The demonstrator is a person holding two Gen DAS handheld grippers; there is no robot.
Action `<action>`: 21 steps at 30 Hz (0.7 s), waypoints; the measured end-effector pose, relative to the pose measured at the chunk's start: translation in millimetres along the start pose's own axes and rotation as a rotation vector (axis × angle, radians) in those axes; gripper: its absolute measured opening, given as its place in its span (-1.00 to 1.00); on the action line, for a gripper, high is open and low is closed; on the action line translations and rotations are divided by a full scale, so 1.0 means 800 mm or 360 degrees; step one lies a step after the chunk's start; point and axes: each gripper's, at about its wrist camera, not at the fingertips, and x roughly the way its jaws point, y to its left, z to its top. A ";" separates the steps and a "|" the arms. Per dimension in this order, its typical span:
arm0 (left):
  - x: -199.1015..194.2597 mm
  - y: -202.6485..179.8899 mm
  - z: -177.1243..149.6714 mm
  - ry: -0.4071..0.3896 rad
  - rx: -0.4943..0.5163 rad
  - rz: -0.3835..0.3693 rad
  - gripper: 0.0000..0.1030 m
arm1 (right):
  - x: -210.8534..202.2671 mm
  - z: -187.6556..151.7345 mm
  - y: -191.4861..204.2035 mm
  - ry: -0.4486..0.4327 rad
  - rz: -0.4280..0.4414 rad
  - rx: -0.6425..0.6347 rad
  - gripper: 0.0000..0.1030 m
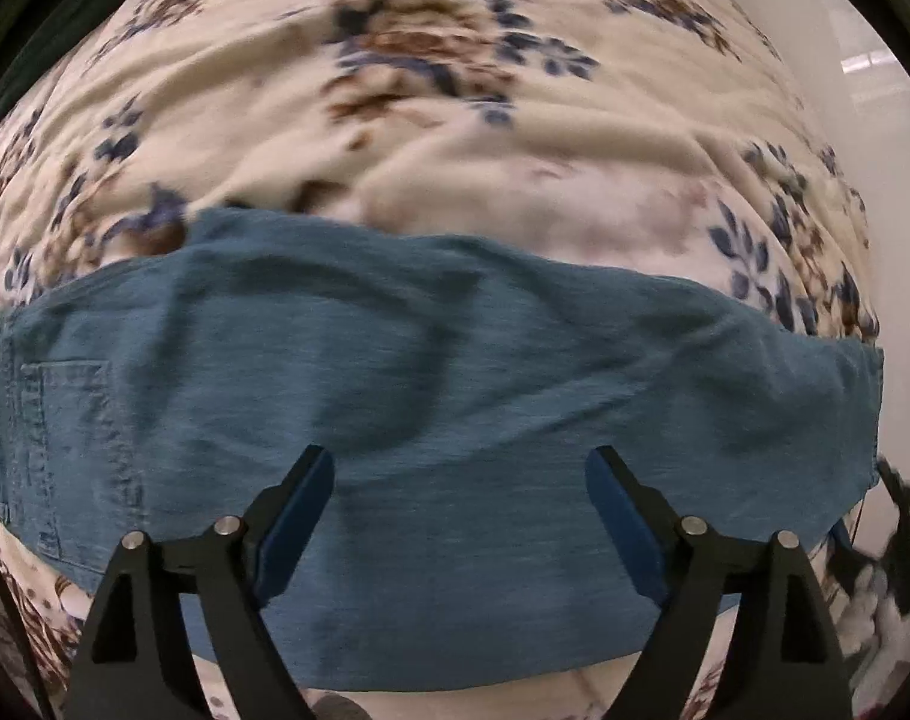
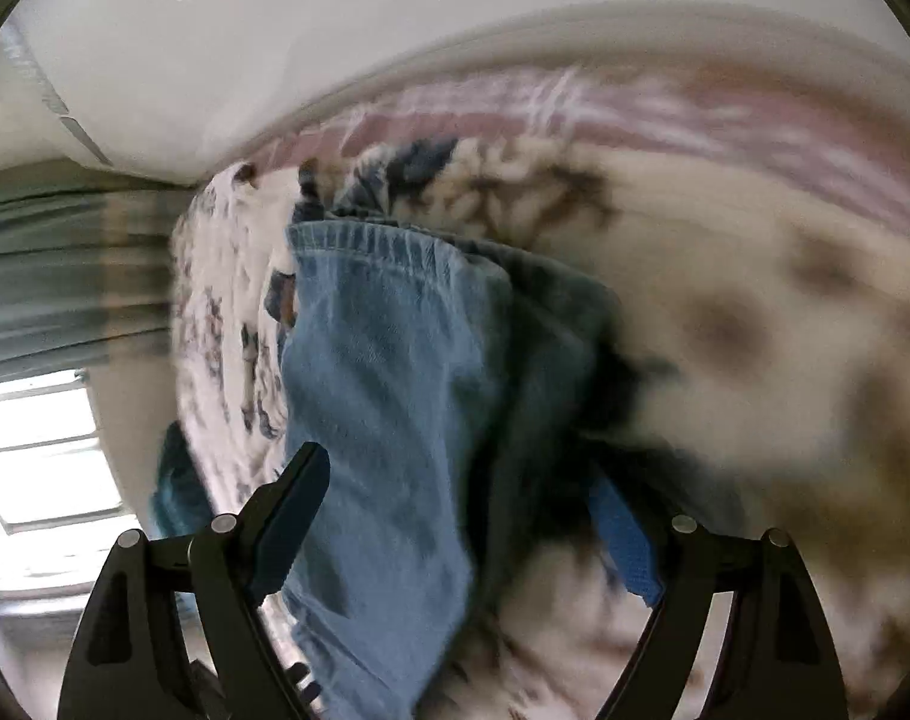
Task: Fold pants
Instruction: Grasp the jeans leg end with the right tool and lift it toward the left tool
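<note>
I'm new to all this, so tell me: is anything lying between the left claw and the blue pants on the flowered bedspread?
Nothing visible does. The left claw hangs open right above the blue pants, which lie spread on the flowered bedspread, with only bare denim showing between its fingers.

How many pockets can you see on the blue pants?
1. One patch pocket sits at the far left end of the pants in the left wrist view, on the floral blanket. Others may be hidden underneath or blurred.
</note>
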 end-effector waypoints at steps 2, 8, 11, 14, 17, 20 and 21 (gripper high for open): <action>-0.004 -0.018 0.003 -0.0030 0.0037 0.0011 0.67 | 0.015 0.006 0.002 -0.0028 0.0015 -0.0022 0.67; -0.014 -0.040 0.011 -0.0144 0.0058 0.0097 0.67 | 0.001 -0.007 0.032 -0.0172 0.0016 -0.0187 -0.82; -0.024 -0.036 0.014 -0.0230 0.0052 0.0170 0.67 | -0.013 -0.003 0.022 -0.0210 -0.0017 -0.0182 -0.84; -0.024 -0.025 0.016 -0.0247 0.0022 0.0195 0.67 | 0.012 0.005 -0.002 -0.0105 -0.0030 -0.0062 -0.79; -0.011 -0.014 0.019 -0.0171 -0.0036 0.0153 0.67 | 0.027 0.014 -0.011 -0.0026 0.0080 0.0004 -0.31; -0.001 -0.010 0.018 -0.0129 -0.0070 0.0117 0.71 | 0.040 0.016 0.002 -0.0023 0.0262 -0.0051 0.44; 0.000 -0.011 0.017 -0.0126 -0.0073 0.0100 0.71 | 0.049 0.017 0.007 -0.0027 0.0247 -0.0091 0.42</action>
